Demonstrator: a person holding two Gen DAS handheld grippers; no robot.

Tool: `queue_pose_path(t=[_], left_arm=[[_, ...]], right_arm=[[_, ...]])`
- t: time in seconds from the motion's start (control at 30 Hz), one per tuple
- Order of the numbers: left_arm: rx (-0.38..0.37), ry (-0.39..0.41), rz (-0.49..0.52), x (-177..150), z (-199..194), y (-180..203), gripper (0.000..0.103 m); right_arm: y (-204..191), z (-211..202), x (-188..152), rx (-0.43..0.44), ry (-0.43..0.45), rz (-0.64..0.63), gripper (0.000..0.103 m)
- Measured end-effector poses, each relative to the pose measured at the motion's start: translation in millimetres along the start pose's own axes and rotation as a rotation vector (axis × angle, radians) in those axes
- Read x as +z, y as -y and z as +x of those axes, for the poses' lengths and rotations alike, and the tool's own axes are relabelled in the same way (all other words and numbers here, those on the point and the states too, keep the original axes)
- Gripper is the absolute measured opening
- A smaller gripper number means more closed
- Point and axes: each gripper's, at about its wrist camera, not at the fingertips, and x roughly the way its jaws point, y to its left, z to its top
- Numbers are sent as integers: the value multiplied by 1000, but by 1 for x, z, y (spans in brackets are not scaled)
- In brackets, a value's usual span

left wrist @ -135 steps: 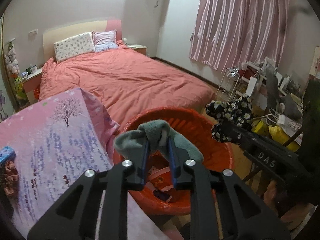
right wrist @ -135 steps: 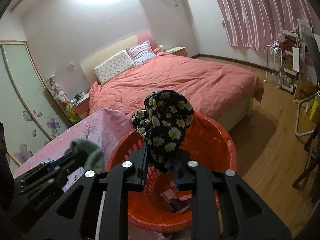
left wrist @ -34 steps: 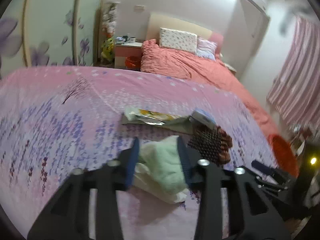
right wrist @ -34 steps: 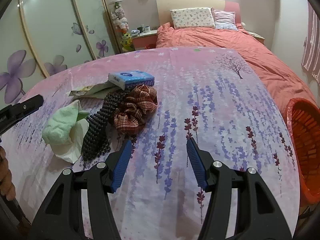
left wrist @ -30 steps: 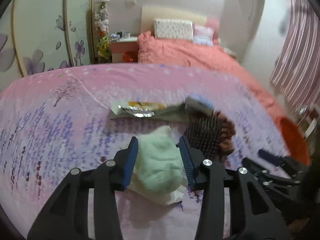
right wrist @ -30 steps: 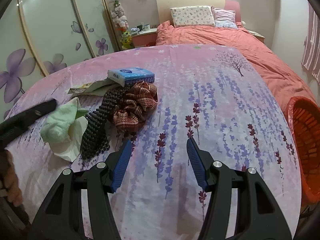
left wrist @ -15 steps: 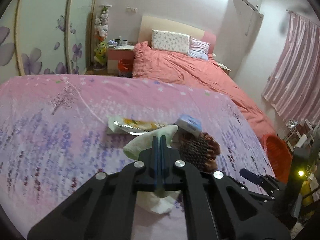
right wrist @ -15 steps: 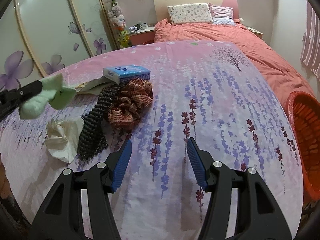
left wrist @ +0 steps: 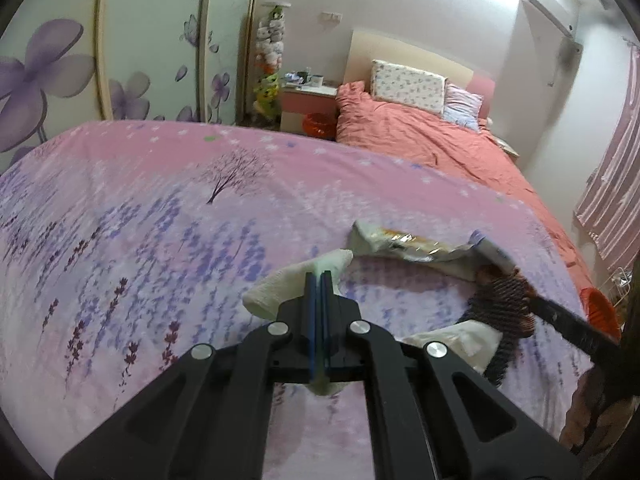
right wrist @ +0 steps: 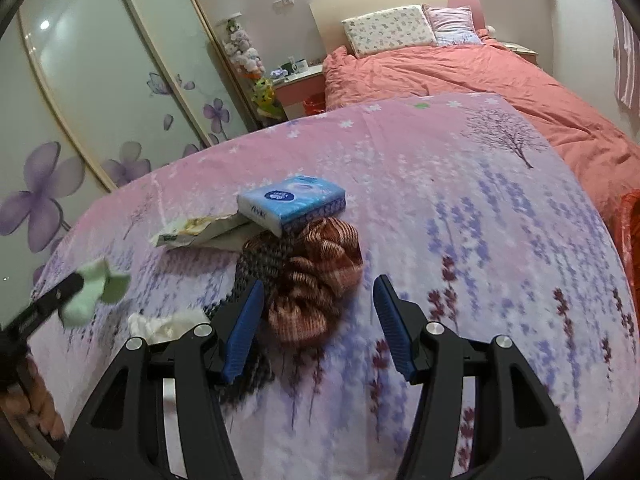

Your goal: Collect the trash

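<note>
My left gripper (left wrist: 319,280) is shut on a pale green sock (left wrist: 292,284) and holds it above the pink floral bedspread (left wrist: 160,208); the sock also shows in the right wrist view (right wrist: 94,294). My right gripper (right wrist: 318,300) is open and empty, close over a red-brown striped cloth (right wrist: 316,280) and a dark knitted cloth (right wrist: 256,268). A crumpled white tissue (right wrist: 160,326) lies left of them, also in the left wrist view (left wrist: 456,340). A snack wrapper (left wrist: 404,242) and a blue tissue pack (right wrist: 292,202) lie beyond.
The orange basket (left wrist: 600,312) stands off the bedspread's right edge, also at the right of the right wrist view (right wrist: 630,240). A bed with a salmon cover (right wrist: 480,76) is behind. Wardrobe doors with purple flowers (left wrist: 80,60) stand at the left.
My left gripper closed on the green sock, lifted it off the tissue and carried it left. My right gripper moved in closer over the striped and knitted cloths, still open.
</note>
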Motion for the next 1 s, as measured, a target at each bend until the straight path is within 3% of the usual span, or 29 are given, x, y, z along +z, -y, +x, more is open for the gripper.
queue_pose_path(t=[0.03,0.07,0.1,0.17,0.33,0.6,0.67,0.73,0.8,1.0], left_arm=[[0,-6,-2,-1,2,-2,4],[-2,-14,-3,-4,4,-2,4],[-3,-18,-2,-6,5,-2,4],[-13,-25,-2,-11,7,-1,4],[-34,-30,10,-17,8,5,4],[-48,-68,34,-35,15,13,4],[-49,-88,28,-38,21,12,4],[-52,-106,19,-39,26,11,5],[-51,-110,10,-41,27,10,6],[-52,-113,13,-42,27,11,29]], right_arm=[[-2,6,0,-15,-16,-6,54],[-4,15,0,-21,-40,-16,44],[-5,18,0,-16,-51,-19,27],[-5,18,-3,-11,-52,-22,16],[10,-9,-11,-65,20,-28,12],[49,-47,-23,-257,62,-16,13],[55,-51,-24,-228,60,-7,17],[57,-51,-24,-200,47,-5,31],[56,-47,-23,-194,43,-5,59],[53,-30,-19,-211,11,-19,65]])
